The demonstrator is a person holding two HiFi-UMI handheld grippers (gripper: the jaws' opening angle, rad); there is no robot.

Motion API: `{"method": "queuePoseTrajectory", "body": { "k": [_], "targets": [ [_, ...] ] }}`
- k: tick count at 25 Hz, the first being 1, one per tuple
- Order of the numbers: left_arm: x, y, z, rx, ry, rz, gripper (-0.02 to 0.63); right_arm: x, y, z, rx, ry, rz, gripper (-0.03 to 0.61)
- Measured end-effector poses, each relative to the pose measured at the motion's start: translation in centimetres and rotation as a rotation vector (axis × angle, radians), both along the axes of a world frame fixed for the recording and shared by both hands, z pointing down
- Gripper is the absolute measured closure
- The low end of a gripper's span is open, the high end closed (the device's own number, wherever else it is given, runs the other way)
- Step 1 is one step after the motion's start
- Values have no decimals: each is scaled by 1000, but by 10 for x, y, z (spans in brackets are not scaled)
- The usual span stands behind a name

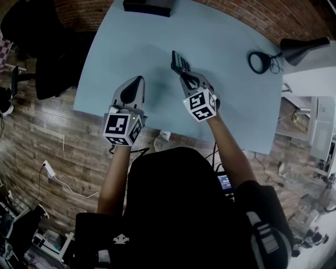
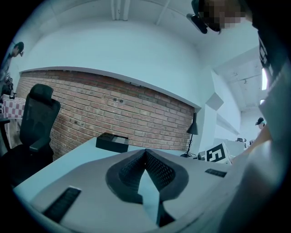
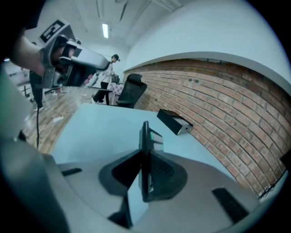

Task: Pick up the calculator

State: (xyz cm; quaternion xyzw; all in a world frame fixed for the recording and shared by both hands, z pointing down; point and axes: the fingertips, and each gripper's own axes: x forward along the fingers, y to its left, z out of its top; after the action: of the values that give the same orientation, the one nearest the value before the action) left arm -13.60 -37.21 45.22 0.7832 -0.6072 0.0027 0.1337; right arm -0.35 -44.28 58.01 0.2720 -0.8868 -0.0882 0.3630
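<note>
Overhead, a pale blue surface [image 1: 236,63] fills the scene, its far edge running along a brick wall. A person in dark clothing stands at its near edge with a gripper in each hand. A black box [image 1: 148,6] sits at the far edge, and a black desk lamp [image 1: 302,48] stands by the far right corner.

The left gripper [image 1: 138,80] hangs over the near left part of the surface. Its jaw tips meet with nothing between them, and it points toward the far edge.

The right gripper [image 1: 185,76] is closed on the calculator [image 1: 180,62] and pinches its near end. The slim body is turned on edge, so its thin side faces that gripper's camera and the keys face right. The calculator's long axis carries straight on from the jaws toward the far edge, over the middle of the surface. It appears to be clear of the surface rather than resting on it.

The right hand alone has the load, with the left well apart to one side. Judging by the narrow bite on one end, the free far end could sag or twist if the lift goes on.
</note>
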Motion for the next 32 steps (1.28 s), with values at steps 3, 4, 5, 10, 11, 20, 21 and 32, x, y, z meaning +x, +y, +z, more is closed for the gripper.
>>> {"method": "queuePoseTrajectory", "body": {
  "k": [3,4,5,10,11,20,21,32],
  "targets": [
    [-5,1,2,-6,1,-5,609,-6,1,-15,1,-54,16,525],
    [-6,2,2,-5,0,-5,609,-8,2,-21,0,-75,23,525],
    [-7,3,1,-2,-1,-5,609,-10,4,-27,-3,-98,29,525],
    [-8,9,-4,6,-2,-2,609,-15,13,-62,-18,-228,64,525],
    [-7,10,-5,11,-1,0,609,-15,15,-68,-18,-253,70,525],
    [-7,27,-21,63,-18,-6,609,-17,44,-115,6,-417,94,525],
    [-8,30,-23,70,-21,-7,609,-18,48,-119,7,-432,95,525],
    [-9,65,-44,116,-47,26,609,-30,95,-156,26,-535,106,525]
  ]
}}
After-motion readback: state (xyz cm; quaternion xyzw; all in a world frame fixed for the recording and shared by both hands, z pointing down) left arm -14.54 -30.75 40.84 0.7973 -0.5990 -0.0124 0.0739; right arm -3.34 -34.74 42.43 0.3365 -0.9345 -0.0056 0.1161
